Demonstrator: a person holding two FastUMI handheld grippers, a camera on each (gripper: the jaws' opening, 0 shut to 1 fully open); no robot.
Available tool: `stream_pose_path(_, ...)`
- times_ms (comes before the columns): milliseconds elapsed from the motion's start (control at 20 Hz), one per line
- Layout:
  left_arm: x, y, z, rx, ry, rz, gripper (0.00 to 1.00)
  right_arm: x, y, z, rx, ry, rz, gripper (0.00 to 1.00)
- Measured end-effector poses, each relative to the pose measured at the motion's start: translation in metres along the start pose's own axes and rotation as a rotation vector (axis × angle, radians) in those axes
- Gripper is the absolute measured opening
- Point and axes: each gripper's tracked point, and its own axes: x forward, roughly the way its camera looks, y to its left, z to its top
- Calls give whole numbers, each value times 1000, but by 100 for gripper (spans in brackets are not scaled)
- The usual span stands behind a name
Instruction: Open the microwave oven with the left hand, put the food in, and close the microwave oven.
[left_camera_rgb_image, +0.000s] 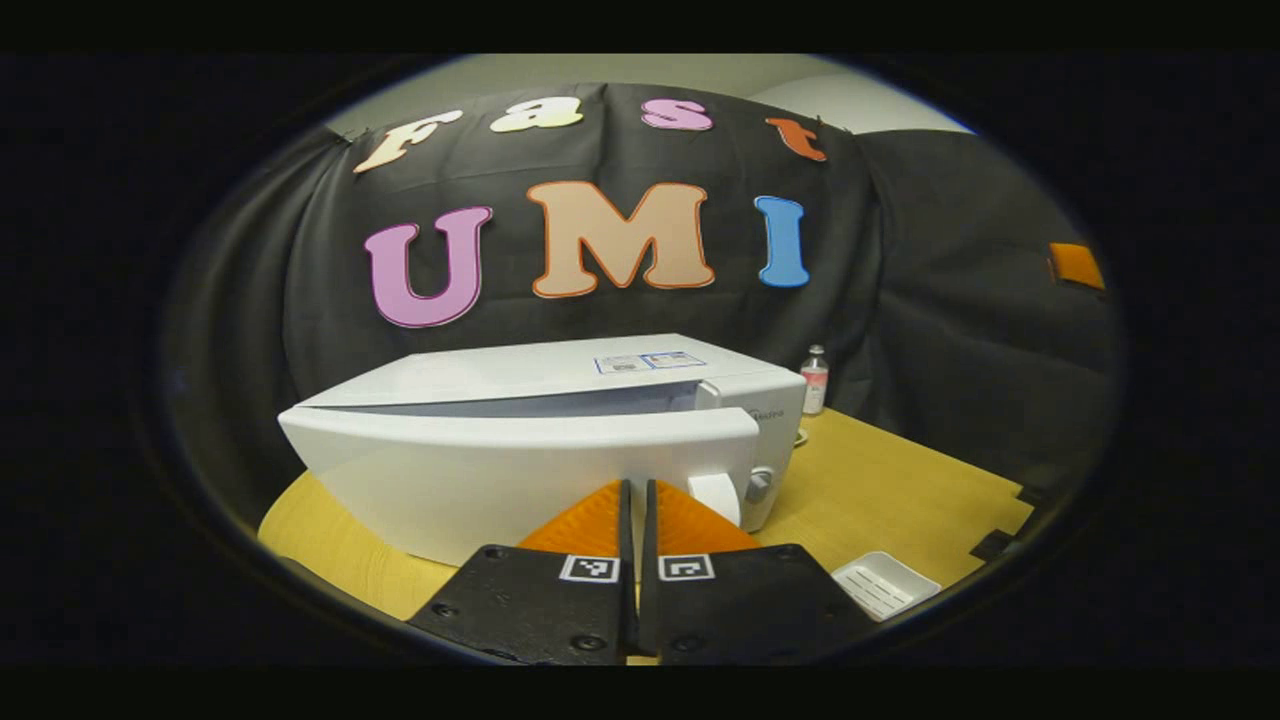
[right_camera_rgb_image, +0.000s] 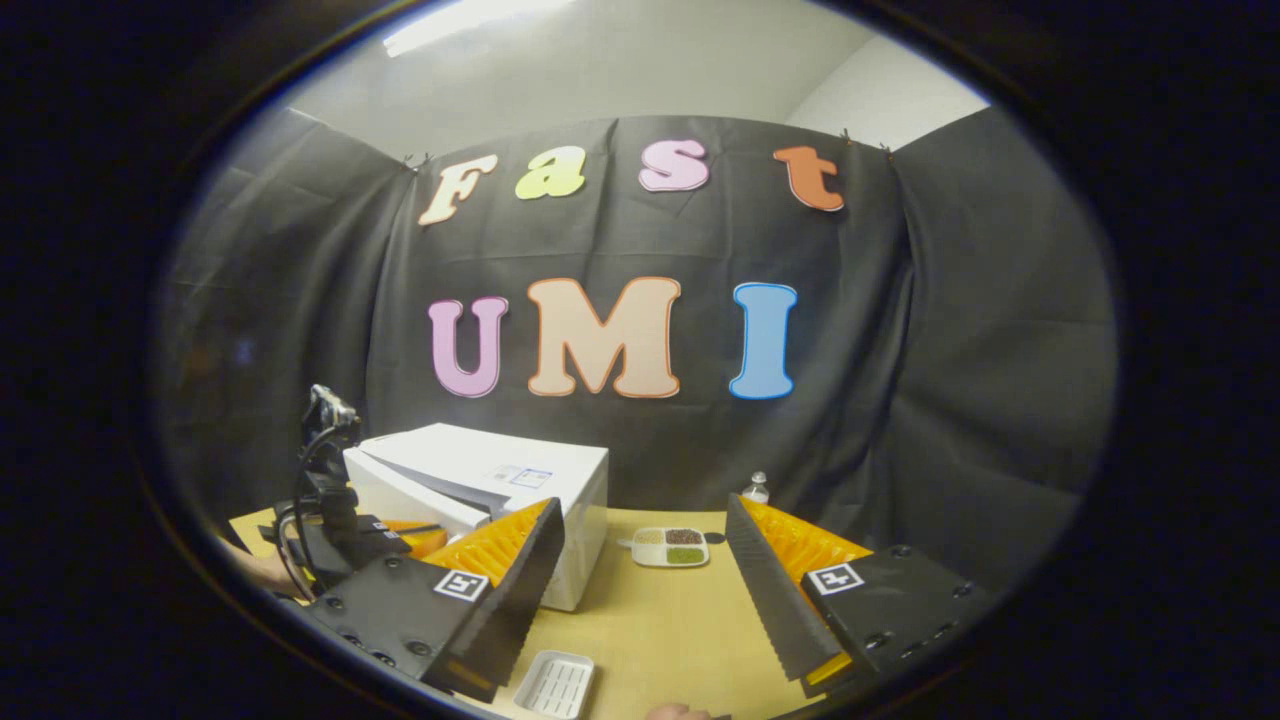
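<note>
The white microwave oven (left_camera_rgb_image: 560, 400) stands on the wooden table, its door (left_camera_rgb_image: 520, 470) swung slightly ajar with a gap along the top. My left gripper (left_camera_rgb_image: 637, 487) is shut right in front of the door, near its right end, and I see nothing between the fingers. The right gripper view shows the same microwave oven (right_camera_rgb_image: 500, 470) at the left, with the left gripper (right_camera_rgb_image: 405, 540) at its ajar door. The food, a small divided dish (right_camera_rgb_image: 672, 546) with brown and green portions, sits behind the table's middle. My right gripper (right_camera_rgb_image: 640, 600) hangs open above the table, empty.
A small white ribbed tray (left_camera_rgb_image: 885, 583) (right_camera_rgb_image: 556, 684) lies near the table's front edge. A little bottle (left_camera_rgb_image: 815, 378) (right_camera_rgb_image: 757, 488) stands at the back by the cloth wall. The wooden table (right_camera_rgb_image: 660, 620) shows bare between microwave and dish. A fingertip (right_camera_rgb_image: 680, 712) shows at the bottom.
</note>
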Motion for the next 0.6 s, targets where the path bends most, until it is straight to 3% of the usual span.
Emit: stream_pose_path(600,32,5,21,-20,-44,63,0,1,-18,-6,-25,8,13,93)
